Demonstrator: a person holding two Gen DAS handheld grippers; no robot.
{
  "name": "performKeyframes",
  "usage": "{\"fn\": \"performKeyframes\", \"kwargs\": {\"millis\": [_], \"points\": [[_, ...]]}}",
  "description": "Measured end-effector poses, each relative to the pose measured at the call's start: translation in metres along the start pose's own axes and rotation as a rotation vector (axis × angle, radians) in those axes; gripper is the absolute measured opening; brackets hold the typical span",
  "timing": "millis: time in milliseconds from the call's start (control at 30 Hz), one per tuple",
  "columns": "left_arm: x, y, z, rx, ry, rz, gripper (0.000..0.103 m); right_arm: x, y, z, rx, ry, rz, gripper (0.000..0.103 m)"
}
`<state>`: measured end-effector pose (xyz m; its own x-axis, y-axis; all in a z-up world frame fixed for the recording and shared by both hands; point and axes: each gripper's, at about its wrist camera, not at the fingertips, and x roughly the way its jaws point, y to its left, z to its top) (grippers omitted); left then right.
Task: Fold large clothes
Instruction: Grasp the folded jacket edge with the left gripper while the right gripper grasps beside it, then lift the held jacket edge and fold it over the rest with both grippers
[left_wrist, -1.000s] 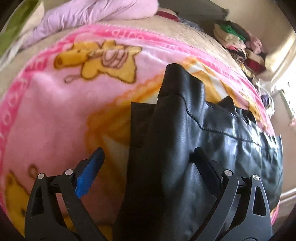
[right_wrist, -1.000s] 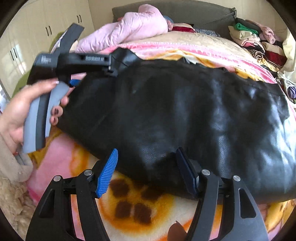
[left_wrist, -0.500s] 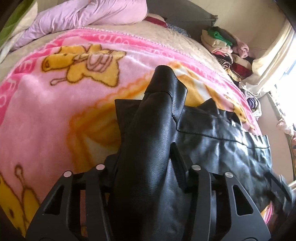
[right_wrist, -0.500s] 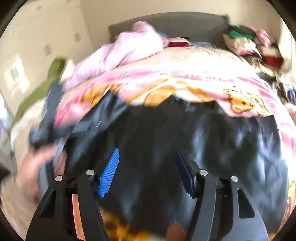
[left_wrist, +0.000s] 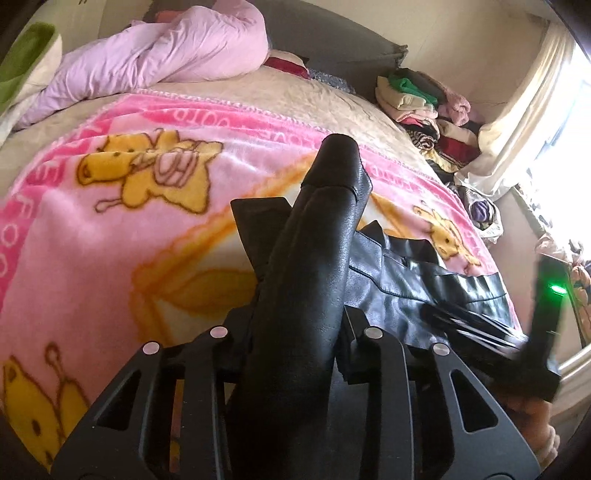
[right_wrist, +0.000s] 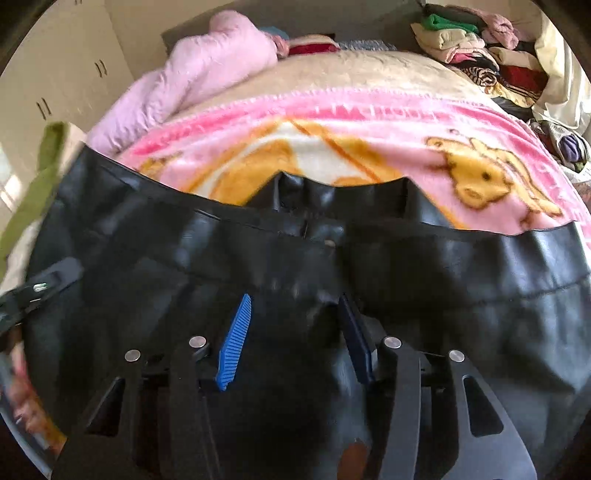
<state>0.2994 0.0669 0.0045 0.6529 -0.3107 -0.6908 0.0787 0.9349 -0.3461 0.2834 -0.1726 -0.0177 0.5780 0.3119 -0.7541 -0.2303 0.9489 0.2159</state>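
Observation:
A black leather jacket (right_wrist: 443, 280) lies spread on a pink blanket (left_wrist: 110, 240) that covers the bed. In the left wrist view my left gripper (left_wrist: 299, 317) is closing, and its jaws press on a raised, rolled fold of the jacket (left_wrist: 317, 240), probably a sleeve, held above the blanket. My right gripper (right_wrist: 295, 301) hangs low over the middle of the jacket, below the collar notch (right_wrist: 332, 199). Its blue pads (right_wrist: 236, 339) are closing with leather bunched between them, and a gap still shows. The right gripper's body, with a green light (left_wrist: 546, 314), shows at the right of the left wrist view.
A lilac quilt (left_wrist: 166, 55) is bunched at the head of the bed. Stacked folded clothes (right_wrist: 461, 44) sit at the far right corner by a curtain (left_wrist: 535, 92). Cream wardrobe doors (right_wrist: 74, 74) stand to the left. A hand (right_wrist: 22, 406) holds the left gripper.
My left gripper went from wide open to shut on the leather fold and rose with it. My right gripper slid sideways from the jacket's near edge to its middle, its jaws narrowing.

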Motion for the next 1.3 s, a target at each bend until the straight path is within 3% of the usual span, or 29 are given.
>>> {"fn": "performKeyframes", "kwargs": {"millis": [133, 367, 500, 567, 667, 700, 767, 800, 833, 1067, 1233, 1300], "points": [[-0.005, -0.003, 0.000, 0.005, -0.010, -0.011, 0.024, -0.055, 0.010, -0.024, -0.044, -0.072, 0.070, 0.049], [-0.015, -0.010, 0.000, 0.022, -0.023, -0.028, 0.023, -0.095, 0.022, -0.087, -0.097, -0.093, 0.070, 0.048], [-0.019, -0.015, 0.000, 0.031, -0.031, -0.037, 0.023, -0.060, 0.012, -0.111, -0.070, 0.079, 0.053, 0.048], [-0.020, -0.019, 0.000, 0.035, -0.031, -0.051, 0.023, -0.039, 0.008, -0.124, -0.062, 0.085, 0.026, 0.048], [-0.022, -0.027, 0.000, 0.065, -0.042, -0.030, 0.023, -0.059, 0.021, -0.125, -0.109, -0.001, 0.003, 0.049], [-0.022, -0.028, 0.000, 0.068, -0.041, -0.032, 0.023, -0.074, 0.032, -0.125, -0.144, -0.080, 0.016, 0.050], [-0.023, -0.027, 0.002, 0.069, -0.036, -0.041, 0.023, -0.090, 0.054, -0.129, -0.240, -0.166, 0.013, 0.062], [-0.023, -0.028, 0.003, 0.070, -0.034, -0.043, 0.023, -0.093, 0.074, -0.131, -0.320, -0.197, -0.001, 0.076], [-0.023, -0.028, 0.004, 0.072, -0.034, -0.044, 0.023, -0.093, 0.085, -0.134, -0.371, -0.216, -0.002, 0.080], [-0.023, -0.028, 0.010, 0.084, -0.022, -0.071, 0.023, -0.046, 0.154, -0.149, -0.648, -0.251, -0.143, 0.087], [-0.022, -0.024, 0.012, 0.076, -0.014, -0.090, 0.023, -0.016, 0.175, -0.154, -0.722, -0.298, -0.310, 0.087], [-0.021, -0.023, 0.013, 0.073, -0.010, -0.097, 0.023, -0.012, 0.180, -0.149, -0.714, -0.338, -0.319, 0.086]]}}
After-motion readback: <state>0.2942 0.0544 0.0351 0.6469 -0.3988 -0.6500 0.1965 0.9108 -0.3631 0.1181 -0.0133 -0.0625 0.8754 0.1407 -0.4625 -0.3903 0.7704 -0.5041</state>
